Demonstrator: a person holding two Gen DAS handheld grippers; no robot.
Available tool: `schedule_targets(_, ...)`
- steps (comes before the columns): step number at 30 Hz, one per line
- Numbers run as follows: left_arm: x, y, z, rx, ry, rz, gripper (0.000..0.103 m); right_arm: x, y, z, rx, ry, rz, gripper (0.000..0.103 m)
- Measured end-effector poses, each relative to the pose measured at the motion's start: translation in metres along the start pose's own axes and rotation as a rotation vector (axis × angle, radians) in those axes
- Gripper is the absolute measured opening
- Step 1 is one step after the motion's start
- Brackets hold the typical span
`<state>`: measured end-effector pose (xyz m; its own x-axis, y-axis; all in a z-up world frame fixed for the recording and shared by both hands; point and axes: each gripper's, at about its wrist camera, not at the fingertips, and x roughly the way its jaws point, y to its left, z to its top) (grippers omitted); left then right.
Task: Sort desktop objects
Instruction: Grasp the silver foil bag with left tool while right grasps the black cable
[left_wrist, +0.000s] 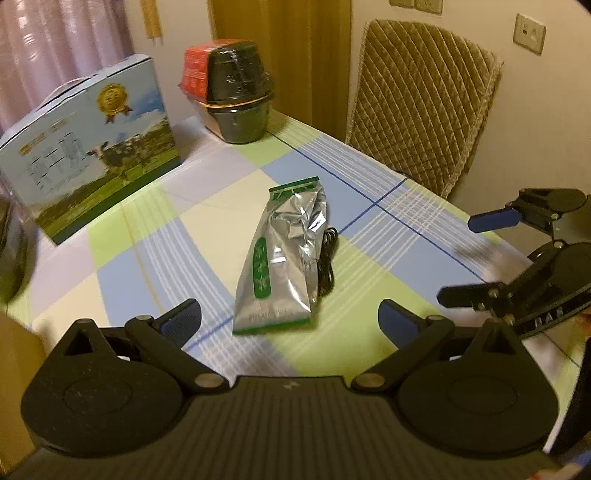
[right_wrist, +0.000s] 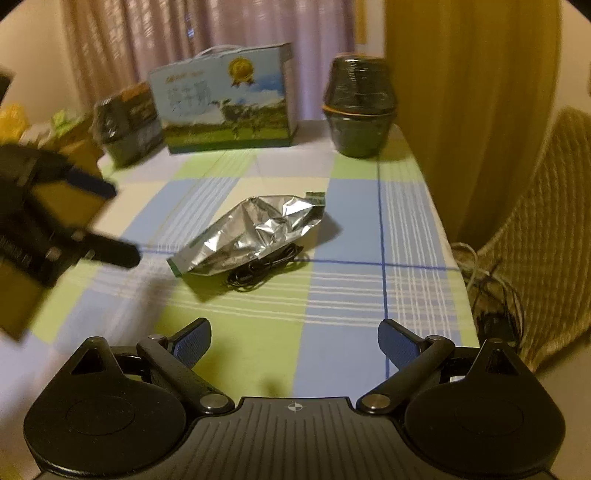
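Observation:
A silver foil pouch with green print (left_wrist: 282, 254) lies flat in the middle of the checked tablecloth (left_wrist: 369, 295). A coiled black cable (left_wrist: 328, 264) lies against its right side, partly under it. My left gripper (left_wrist: 290, 319) is open and empty, just in front of the pouch's near end. My right gripper (left_wrist: 474, 256) shows at the right of the left wrist view, open. In the right wrist view the pouch (right_wrist: 251, 234) and cable (right_wrist: 264, 271) lie ahead of my open, empty right gripper (right_wrist: 293, 341). My left gripper (right_wrist: 114, 221) shows blurred at the left.
A blue milk carton box (left_wrist: 88, 147) stands at the back left. Stacked black bowls in wrap (left_wrist: 238, 99) stand at the back. A dark wrapped box (right_wrist: 127, 127) stands left of the carton. A quilted chair (left_wrist: 421, 99) stands past the table's right edge.

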<state>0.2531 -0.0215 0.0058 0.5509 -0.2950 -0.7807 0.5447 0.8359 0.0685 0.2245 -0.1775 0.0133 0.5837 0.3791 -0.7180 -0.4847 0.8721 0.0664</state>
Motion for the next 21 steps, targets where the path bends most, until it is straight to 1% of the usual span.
schedule_targets(5,0.028,0.008,0.015,0.044,0.036,-0.002,0.100,0.015,-0.007,0.006,-0.048,0.015,0.012,0.094)
schedule_targets(9,0.050,0.016,0.027,0.048,0.058,-0.017,0.100,0.024,-0.008,0.011,-0.085,0.019,0.037,0.094)
schedule_targets(12,0.065,0.019,0.035,0.057,0.066,-0.057,0.099,0.029,-0.005,0.013,-0.154,0.028,0.073,0.094)
schedule_targets(15,0.080,0.019,0.042,0.073,0.094,-0.091,0.097,0.036,-0.003,0.013,-0.266,0.050,0.113,0.094)
schedule_targets(18,0.096,0.017,0.045,0.113,0.133,-0.106,0.096,0.043,-0.001,0.012,-0.368,0.068,0.117,0.094)
schedule_targets(21,0.110,0.016,0.044,0.143,0.168,-0.110,0.092,0.049,-0.002,0.009,-0.414,0.084,0.120,0.094)
